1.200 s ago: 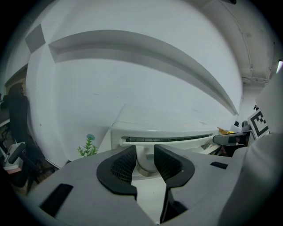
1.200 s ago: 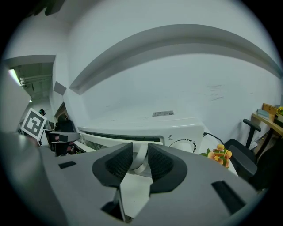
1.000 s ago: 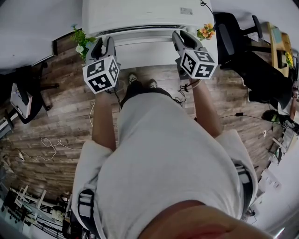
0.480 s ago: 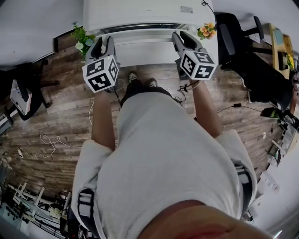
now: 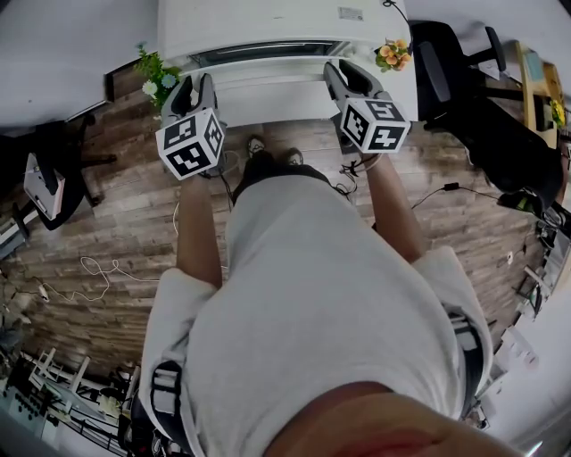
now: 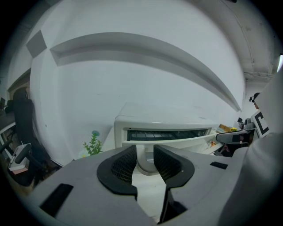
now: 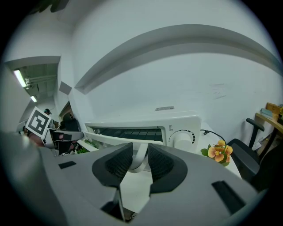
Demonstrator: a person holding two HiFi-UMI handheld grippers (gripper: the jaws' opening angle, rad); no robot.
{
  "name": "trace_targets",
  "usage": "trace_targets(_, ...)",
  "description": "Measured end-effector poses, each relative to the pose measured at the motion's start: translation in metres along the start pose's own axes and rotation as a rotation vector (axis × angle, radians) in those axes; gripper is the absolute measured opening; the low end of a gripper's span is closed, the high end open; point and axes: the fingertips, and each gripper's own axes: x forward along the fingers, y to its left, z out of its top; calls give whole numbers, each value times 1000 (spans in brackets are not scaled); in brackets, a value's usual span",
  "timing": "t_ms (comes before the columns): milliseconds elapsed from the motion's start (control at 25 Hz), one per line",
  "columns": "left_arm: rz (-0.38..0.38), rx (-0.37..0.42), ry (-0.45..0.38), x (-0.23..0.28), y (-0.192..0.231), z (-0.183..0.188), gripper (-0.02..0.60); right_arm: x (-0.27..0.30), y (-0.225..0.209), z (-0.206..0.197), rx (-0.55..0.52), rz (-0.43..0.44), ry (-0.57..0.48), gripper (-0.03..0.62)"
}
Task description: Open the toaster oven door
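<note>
White and smooth, the door (image 6: pixel 177 142) of the oven (image 5: pixel 268 22) lies straight ahead of both grippers, at the far side of the table (image 7: pixel 132 187) from the person. Its top rail stands a little out from the boxy body. Above the rail is a dark slot crossed by thin rack wires. The handle (image 7: pixel 139 162) is a white bar carried on two curved, glossy posts.

The left gripper (image 6: pixel 144 152) is clenched on the left post, which fills the gap between its black ribbed pads. The right gripper (image 7: pixel 140 150) is clenched on the right post in the same way. The two point slightly downward, side by side, one near each end of the door.

Right of the door, the oven's front bears a round white knob (image 7: pixel 182 140) ringed with fine tick marks. The table under the oven is plain matt white, as is the wall behind.

Orange flowers (image 7: pixel 219 152) stand just beside the oven's right end. A green sprig (image 6: pixel 93 145) topped with a pale blue bloom stands beside its left end. Below the table edge the floor (image 5: pixel 107 214) is grey-brown wood planking with loose cables on it. A black chair (image 5: pixel 451 67) stands near the flowers.
</note>
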Motion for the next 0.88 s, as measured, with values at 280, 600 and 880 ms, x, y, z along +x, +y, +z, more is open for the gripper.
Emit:
trace_targets(280, 11, 0, 4, -3, -1, -5, 133, -3, 1, -6, -1, 13, 1, 109)
trace_targets(600, 20, -4, 13, -9, -1, -12, 133, -9, 4, -11, 7, 27, 5, 109)
trace_targets(880, 30, 1, 19, -13, -3, -18, 132, -13, 5, -18, 13, 37, 7, 109)
